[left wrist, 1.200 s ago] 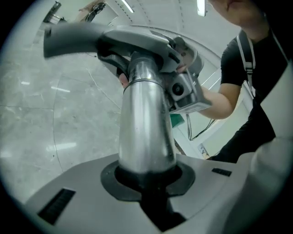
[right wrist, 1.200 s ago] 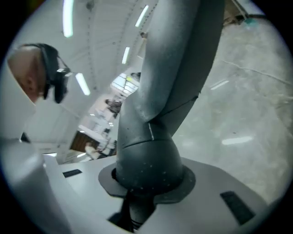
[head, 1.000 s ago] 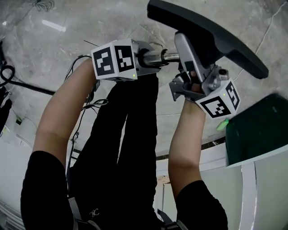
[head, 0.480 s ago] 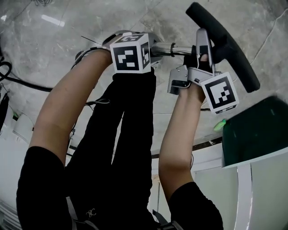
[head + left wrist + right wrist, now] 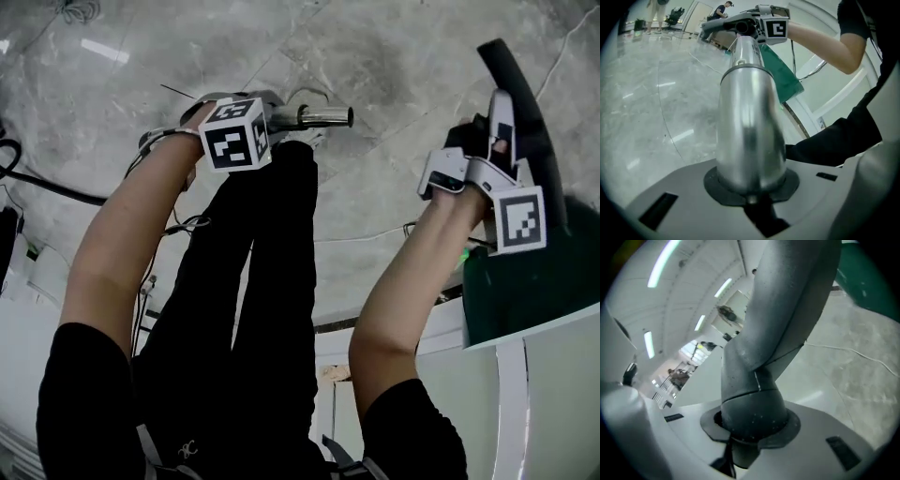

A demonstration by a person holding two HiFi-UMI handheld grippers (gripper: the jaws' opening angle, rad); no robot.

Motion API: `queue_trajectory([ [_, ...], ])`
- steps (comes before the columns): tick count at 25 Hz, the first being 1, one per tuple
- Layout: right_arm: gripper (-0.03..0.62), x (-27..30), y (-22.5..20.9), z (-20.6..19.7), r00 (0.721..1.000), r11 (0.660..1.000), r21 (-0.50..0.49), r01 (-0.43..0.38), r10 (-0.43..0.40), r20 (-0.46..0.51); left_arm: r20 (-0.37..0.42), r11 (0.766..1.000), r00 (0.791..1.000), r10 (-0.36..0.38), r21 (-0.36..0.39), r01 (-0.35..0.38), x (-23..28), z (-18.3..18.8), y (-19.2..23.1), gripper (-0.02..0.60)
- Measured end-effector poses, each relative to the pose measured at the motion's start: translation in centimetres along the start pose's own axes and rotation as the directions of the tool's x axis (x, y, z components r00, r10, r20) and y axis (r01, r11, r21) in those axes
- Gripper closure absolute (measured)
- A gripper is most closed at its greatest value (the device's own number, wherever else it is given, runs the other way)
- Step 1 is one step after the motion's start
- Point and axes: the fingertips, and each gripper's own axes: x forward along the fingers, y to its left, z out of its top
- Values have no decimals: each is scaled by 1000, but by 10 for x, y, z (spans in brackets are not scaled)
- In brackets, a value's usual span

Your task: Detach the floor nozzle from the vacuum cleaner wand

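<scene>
Keep the nozzle (image 5: 525, 103), already free and well to the right of the wand (image 5: 323, 116), steady above the floor (image 5: 394, 56); set down gently, without dropping. Hold firm with the left tongs (image 5: 277, 120) clamped on the metal wand and the right tongs (image 5: 473, 150) clamped round the nozzle's neck, jaws partly apart.

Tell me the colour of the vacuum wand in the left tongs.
Shiny silver, bare metal; the wand shows best in the left gripper view.
</scene>
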Motion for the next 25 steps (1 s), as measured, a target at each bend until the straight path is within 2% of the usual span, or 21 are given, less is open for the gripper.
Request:
queue_trajectory([
  [2, 476, 5, 24, 22, 987, 975, -159, -157, 158, -7, -6, 998, 1000, 14, -54, -15, -3, -20, 8, 509],
  [4, 477, 7, 36, 5, 973, 949, -217, -229, 219, -69, -23, 995, 999, 47, -86, -49, -2, -32, 21, 508],
  [6, 476, 4, 34, -19, 966, 945, -206, -253, 234, -114, -35, 993, 997, 73, -90, -76, 5, -41, 29, 508],
  [9, 476, 7, 25, -48, 957, 951, -137, -276, 258, -135, -42, 988, 992, 117, -101, -121, 19, -50, 59, 506],
  [12, 476, 20, 20, -81, 937, 942, -91, -323, 305, -171, -83, 963, 974, 212, -150, -223, 40, -71, 109, 491],
  [14, 476, 28, 17, -99, 923, 932, -100, -347, 322, -210, -126, 942, 952, 278, -159, -297, 55, -82, 141, 486],
  [18, 476, 29, 2, -118, 914, 926, -159, -341, 288, -286, -190, 889, 898, 396, -168, -427, 81, -90, 177, 478],
  [22, 476, 41, -10, -126, 907, 928, -175, -329, 259, -333, -215, 810, 833, 509, -209, -549, 91, -103, 209, 450],
  [24, 476, 43, -12, -126, 910, 931, -182, -318, 246, -333, -227, 759, 792, 567, -230, -609, 87, -107, 222, 449],
  [25, 476, 43, -16, -126, 915, 934, -186, -306, 234, -330, -231, 743, 780, 582, -239, -625, 87, -108, 223, 437],
])
